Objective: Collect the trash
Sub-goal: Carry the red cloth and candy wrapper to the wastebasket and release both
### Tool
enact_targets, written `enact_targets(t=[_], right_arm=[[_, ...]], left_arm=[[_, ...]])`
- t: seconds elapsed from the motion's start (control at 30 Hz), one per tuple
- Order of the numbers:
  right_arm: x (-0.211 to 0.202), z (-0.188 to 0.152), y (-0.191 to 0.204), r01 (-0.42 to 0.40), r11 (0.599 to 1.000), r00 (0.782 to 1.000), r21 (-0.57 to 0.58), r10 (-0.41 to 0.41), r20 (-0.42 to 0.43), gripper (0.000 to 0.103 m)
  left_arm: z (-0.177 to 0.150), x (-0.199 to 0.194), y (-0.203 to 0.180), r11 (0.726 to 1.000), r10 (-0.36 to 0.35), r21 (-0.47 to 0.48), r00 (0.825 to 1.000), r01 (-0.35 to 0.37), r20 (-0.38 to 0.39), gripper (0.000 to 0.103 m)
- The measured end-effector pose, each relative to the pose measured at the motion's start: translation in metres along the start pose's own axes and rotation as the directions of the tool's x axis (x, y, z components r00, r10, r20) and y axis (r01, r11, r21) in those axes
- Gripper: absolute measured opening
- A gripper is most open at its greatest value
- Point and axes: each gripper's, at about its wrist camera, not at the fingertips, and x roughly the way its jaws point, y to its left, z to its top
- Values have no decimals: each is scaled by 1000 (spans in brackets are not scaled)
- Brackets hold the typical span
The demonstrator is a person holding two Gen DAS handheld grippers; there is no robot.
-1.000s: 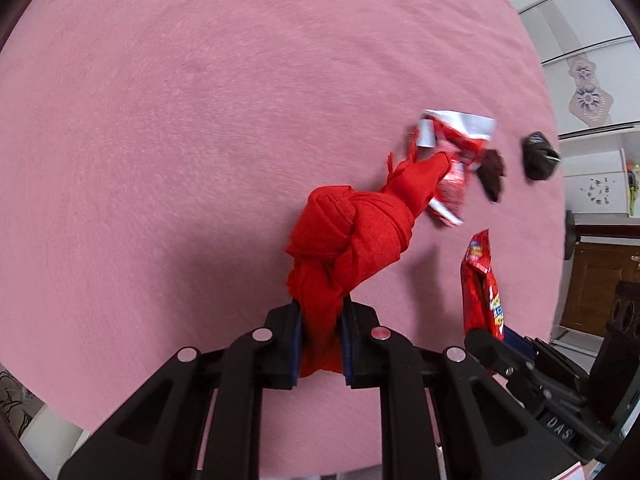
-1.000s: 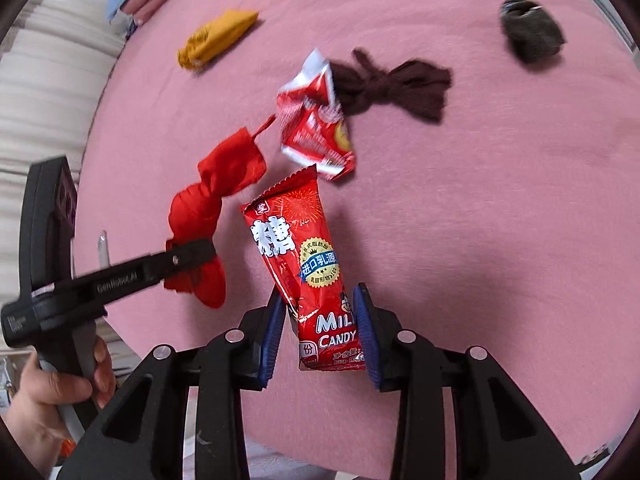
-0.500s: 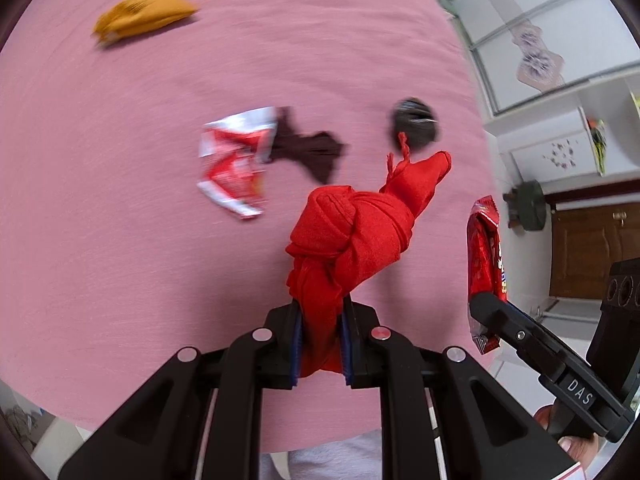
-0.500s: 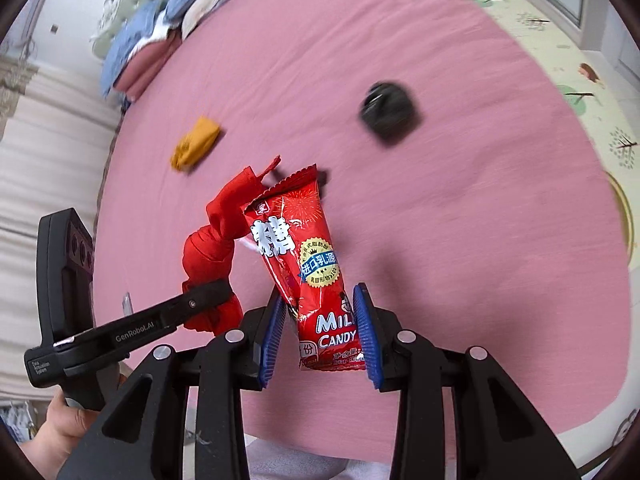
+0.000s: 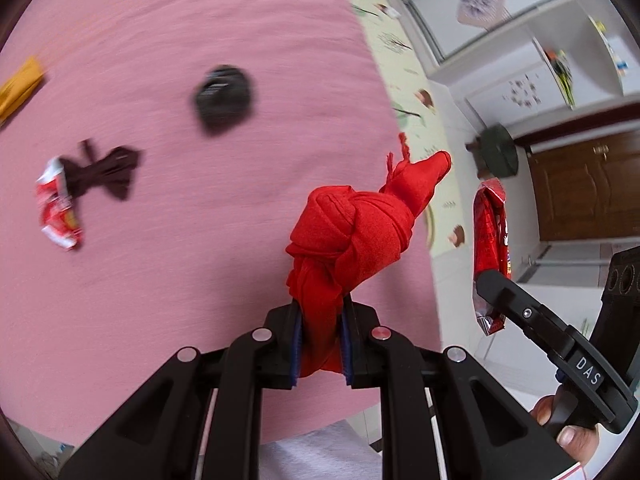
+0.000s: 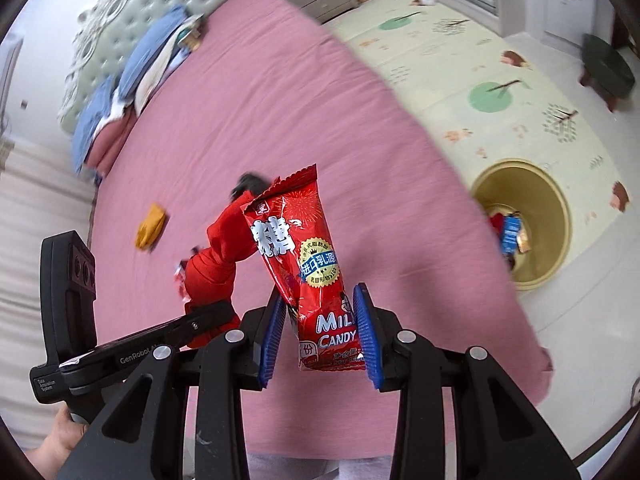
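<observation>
My left gripper [image 5: 320, 340] is shut on a knotted red cloth [image 5: 352, 236] and holds it above the pink bed [image 5: 160, 60]. My right gripper [image 6: 320, 332] is shut on a red milk candy wrapper [image 6: 304, 264], also lifted; the wrapper shows edge-on in the left wrist view [image 5: 490, 240]. The red cloth shows in the right wrist view [image 6: 216, 260] just left of the wrapper. A yellow bin [image 6: 556, 200] with some trash inside stands on the floor to the right of the bed.
On the bed lie a crumpled red wrapper [image 5: 56, 212], a dark brown knotted cloth [image 5: 104, 172], a black rolled item [image 5: 222, 98] and a yellow cloth [image 6: 150, 226]. Pillows [image 6: 132, 80] are at the headboard. A dark stool [image 6: 608, 68] stands on the floor.
Both grippers have swung right toward the bed's edge with their loads still held. The floor mat and the yellow bin have come into view.
</observation>
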Motion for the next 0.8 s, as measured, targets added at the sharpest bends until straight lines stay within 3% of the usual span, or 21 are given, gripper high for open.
enact_targets(t=[0.3,0.7,0.8], right_arm=[[-35,22,-88,31,992,998,120,-38,52,34],[-56,46,-172,63,973,993,223,-84,85,34],[-56,50,-188,72,967,992,244,-94,83,34]], left_arm=[[23,47,-95,995,-9,101,999,14,-52,16],[47,104,-172,979,31,203,992,-5,-123,16],[54,120,-188,974,41,226,988,-6,-150,21]])
